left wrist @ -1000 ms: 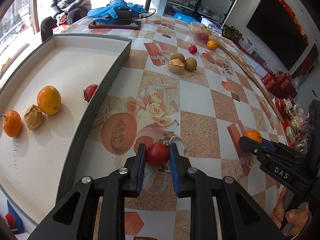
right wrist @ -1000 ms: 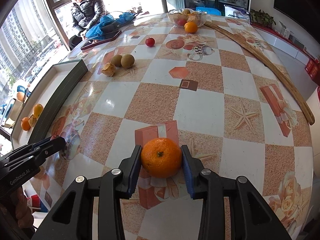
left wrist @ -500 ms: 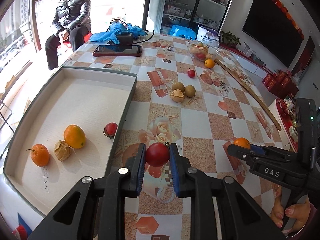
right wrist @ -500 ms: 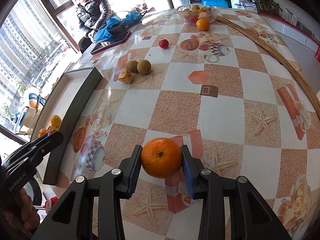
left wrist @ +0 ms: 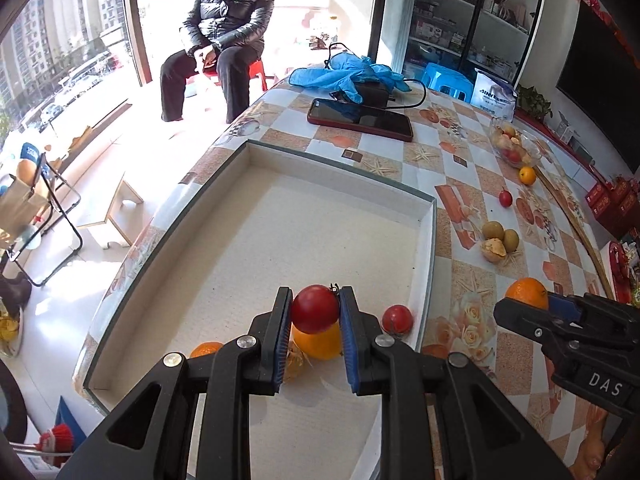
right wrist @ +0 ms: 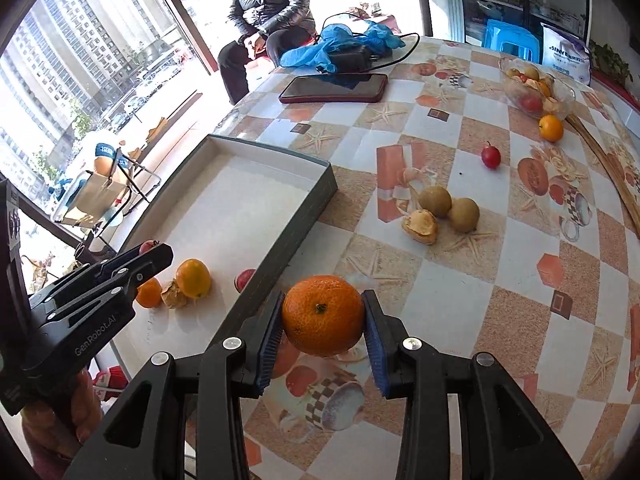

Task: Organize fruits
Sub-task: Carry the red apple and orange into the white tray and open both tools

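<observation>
My left gripper (left wrist: 314, 312) is shut on a small red fruit (left wrist: 315, 309), held above the white tray (left wrist: 256, 240). Beneath it in the tray lie a yellow-orange fruit (left wrist: 318, 344), a red fruit (left wrist: 397, 319), a small orange (left wrist: 206, 349) and a papery husk fruit (left wrist: 296, 362). My right gripper (right wrist: 322, 316) is shut on a mandarin (right wrist: 322, 315), hanging over the tablecloth just right of the tray's dark wall (right wrist: 294, 244). The left gripper (right wrist: 154, 254) also shows at the left of the right wrist view, over the tray.
Loose on the table lie two brown fruits with a husk (right wrist: 444, 212), a red fruit (right wrist: 491, 156), an orange (right wrist: 551, 128) and a glass fruit bowl (right wrist: 538, 92). A phone (right wrist: 334, 88), blue gloves (right wrist: 340, 46) and a charger sit at the far edge. A person (left wrist: 224, 28) sits beyond.
Both grippers have moved left and risen with their fruits. The left one now hangs over the tray instead of the tablecloth; the right one has come up beside the tray wall.
</observation>
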